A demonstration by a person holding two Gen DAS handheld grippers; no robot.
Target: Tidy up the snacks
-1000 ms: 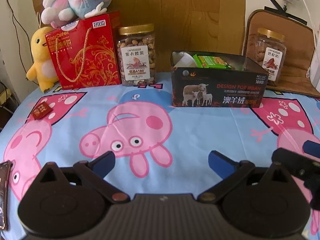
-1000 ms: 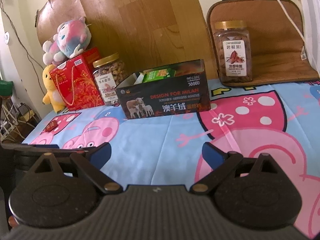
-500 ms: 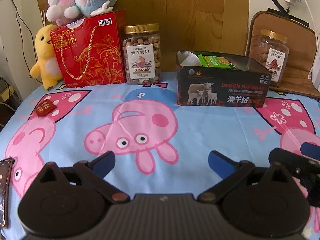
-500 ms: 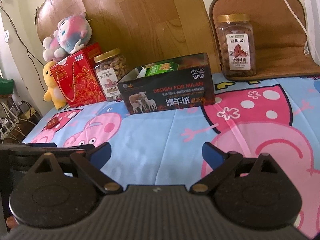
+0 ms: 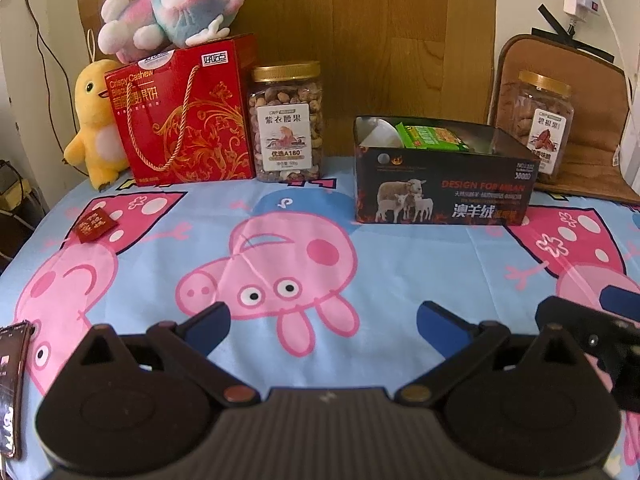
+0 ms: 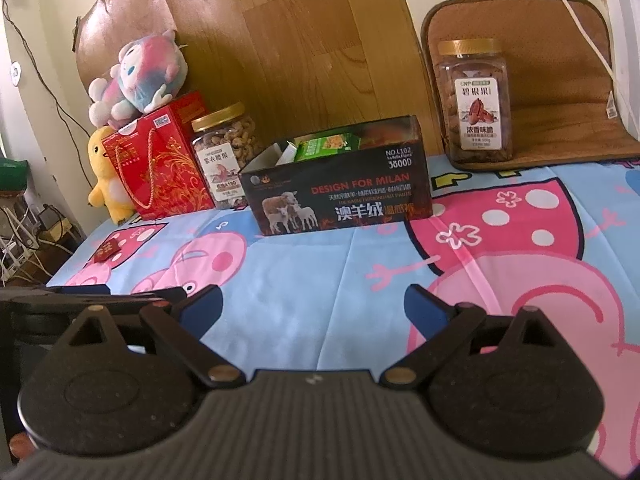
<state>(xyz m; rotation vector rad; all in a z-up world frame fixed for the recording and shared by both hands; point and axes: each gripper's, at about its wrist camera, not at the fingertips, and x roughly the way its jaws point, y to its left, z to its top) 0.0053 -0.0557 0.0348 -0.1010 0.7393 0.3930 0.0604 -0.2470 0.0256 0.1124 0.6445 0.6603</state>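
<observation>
A black open box (image 5: 444, 196) (image 6: 344, 200) with sheep printed on it stands at the back of the table, holding a green snack pack (image 5: 432, 138) (image 6: 326, 146) and a white item. A small red packet (image 5: 96, 224) (image 6: 107, 249) lies on the cloth at far left. A dark wrapped snack (image 5: 12, 380) lies at the left edge near me. My left gripper (image 5: 322, 320) is open above the cloth with nothing between its fingers. My right gripper (image 6: 312, 306) is also open and holds nothing, just right of the left one.
Along the back stand a red gift box (image 5: 184, 116) with a plush toy (image 5: 168, 4) on top, a yellow plush duck (image 5: 94, 124), a cashew jar (image 5: 286, 122) and a pecan jar (image 5: 540, 132) (image 6: 476, 104) on a brown cushion (image 6: 560, 80). A pig-print cloth (image 5: 280, 248) covers the table.
Both grippers have drawn back and tilted slightly, so the back row of things sits lower and farther in view. Their jaws stay open. Nothing on the table moved.
</observation>
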